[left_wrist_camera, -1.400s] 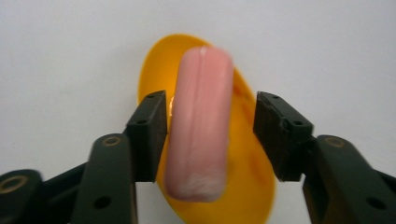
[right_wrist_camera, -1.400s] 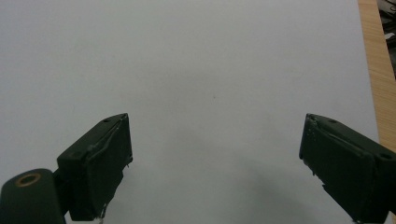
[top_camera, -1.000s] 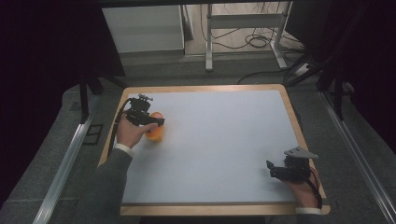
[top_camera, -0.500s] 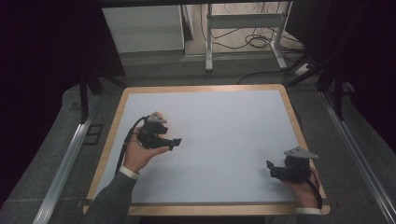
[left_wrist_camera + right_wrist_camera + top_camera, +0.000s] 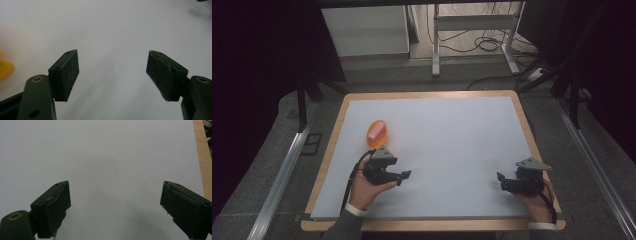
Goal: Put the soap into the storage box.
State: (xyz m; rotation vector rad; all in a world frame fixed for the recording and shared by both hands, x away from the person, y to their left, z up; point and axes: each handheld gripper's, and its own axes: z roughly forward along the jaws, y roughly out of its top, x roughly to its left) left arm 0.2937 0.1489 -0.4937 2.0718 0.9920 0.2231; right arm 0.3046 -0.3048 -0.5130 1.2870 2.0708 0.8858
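From where I stood, the orange oblong thing [image 5: 376,133] lay on the white board [image 5: 452,145] towards its left side, clear of both hands, its long axis running roughly from the near edge to the far edge with a slight lean. The left gripper [image 5: 403,176] sat just on the near side of it, close but apart, and its jaws pointed off to the right across the board, so the thing lay behind and to one side of them, not between them. The right gripper [image 5: 501,180] rested well apart, near the board's right-hand near corner, jaws turned leftward; the left hand [image 5: 366,187] was plainly the nearer one. If that thing was to be picked up, I judged the left gripper would first need turning to face it. The left gripper view showed what the high view could not settle: the jaws stood spread wide with bare board between them and a blurred yellow-orange patch [image 5: 5,68] at the left edge. The right gripper view showed its jaws spread wide too, over blank board, with the wooden rim [image 5: 202,157] at the right.
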